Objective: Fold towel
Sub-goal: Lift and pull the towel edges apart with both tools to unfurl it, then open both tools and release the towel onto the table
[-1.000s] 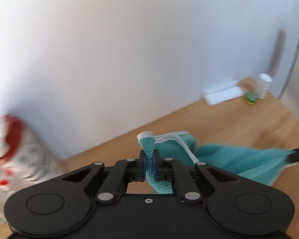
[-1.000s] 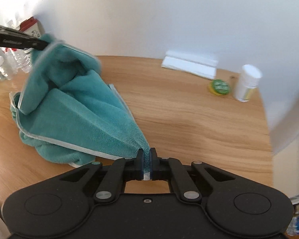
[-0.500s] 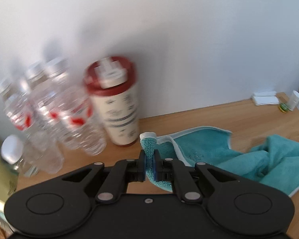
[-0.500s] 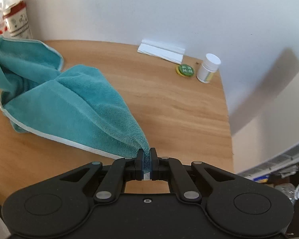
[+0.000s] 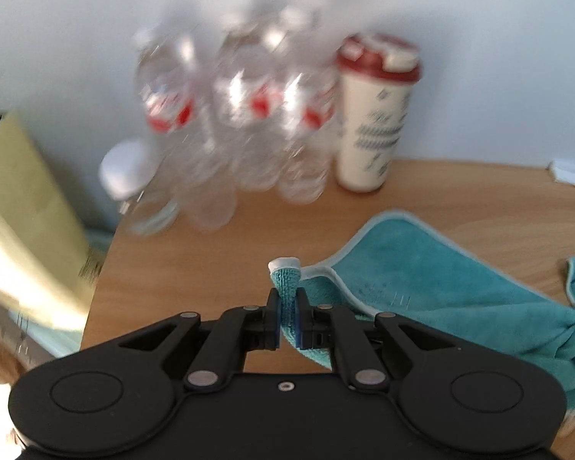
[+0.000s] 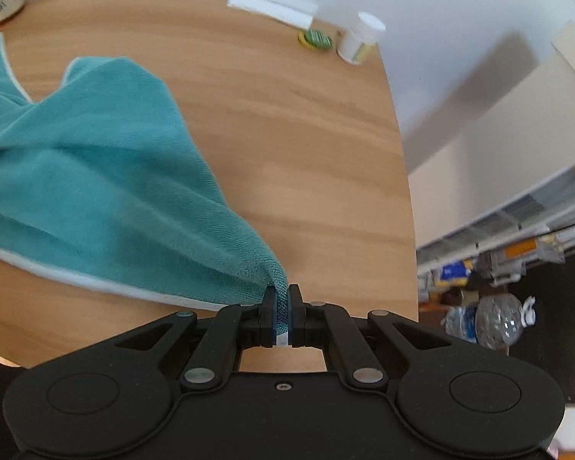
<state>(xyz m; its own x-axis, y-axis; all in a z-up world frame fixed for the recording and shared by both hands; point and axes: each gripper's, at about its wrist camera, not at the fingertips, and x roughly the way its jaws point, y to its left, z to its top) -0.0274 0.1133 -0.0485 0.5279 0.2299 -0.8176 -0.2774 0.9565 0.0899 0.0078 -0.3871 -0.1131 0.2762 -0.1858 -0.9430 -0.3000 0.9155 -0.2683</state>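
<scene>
Two handheld black grippers each pinch a corner of a teal towel [image 6: 96,176] with a pale border, which lies rumpled on a round wooden table [image 6: 287,134]. The left gripper [image 5: 286,316] is clamped on a corner that pokes up between its blue pads; from there the towel [image 5: 421,280] spreads toward 3 o'clock. At 12 o'clock in the left view stand blurred clear water bottles [image 5: 241,115], with a cream cup with a red lid [image 5: 375,115] just beside them at 1 o'clock. The right gripper [image 6: 281,314] is clamped on another corner, the cloth fanning toward 10 o'clock. Near the table's far edge, at 12 to 1 o'clock, sit a white folded item [image 6: 274,5], a small green disc [image 6: 315,38] and a white jar [image 6: 360,38].
</scene>
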